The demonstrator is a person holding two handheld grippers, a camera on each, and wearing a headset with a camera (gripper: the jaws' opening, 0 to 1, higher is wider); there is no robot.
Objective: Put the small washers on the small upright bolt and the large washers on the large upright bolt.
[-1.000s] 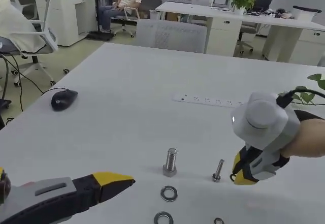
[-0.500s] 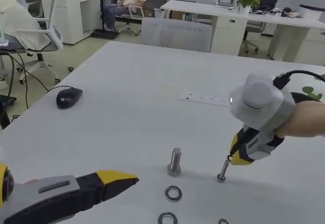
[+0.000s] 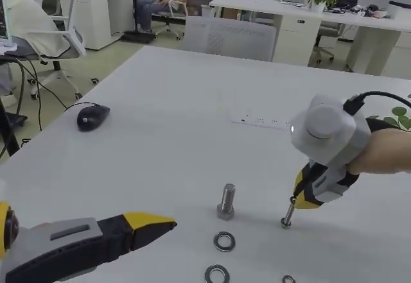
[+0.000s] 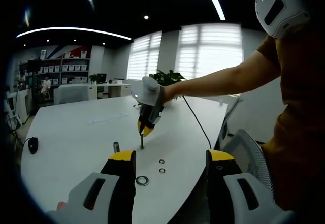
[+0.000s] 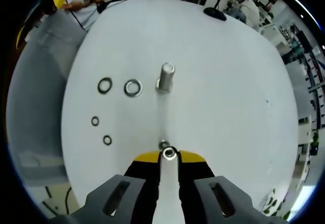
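Observation:
The large upright bolt (image 3: 226,201) stands on the white table, with the small upright bolt (image 3: 287,215) to its right. My right gripper (image 3: 299,199) tilts down over the small bolt's top, and its jaws are shut on a small washer (image 5: 168,154) right at the bolt's tip. Near the front edge lie two large washers (image 3: 224,240) (image 3: 217,273) and a small washer (image 3: 288,279). In the right gripper view, two small washers (image 5: 95,121) (image 5: 107,140) lie left of the large bolt (image 5: 165,76). My left gripper (image 4: 171,155) hovers open and empty at the lower left (image 3: 154,225).
A black mouse (image 3: 92,117) lies at the table's far left and a white power strip (image 3: 260,121) across the middle. A plant (image 3: 401,116) stands at the right edge. Office chairs and desks stand behind the table.
My right gripper has moved from low beside the small bolt up and over its top. The left gripper has stayed about where it was; the head camera has shifted.

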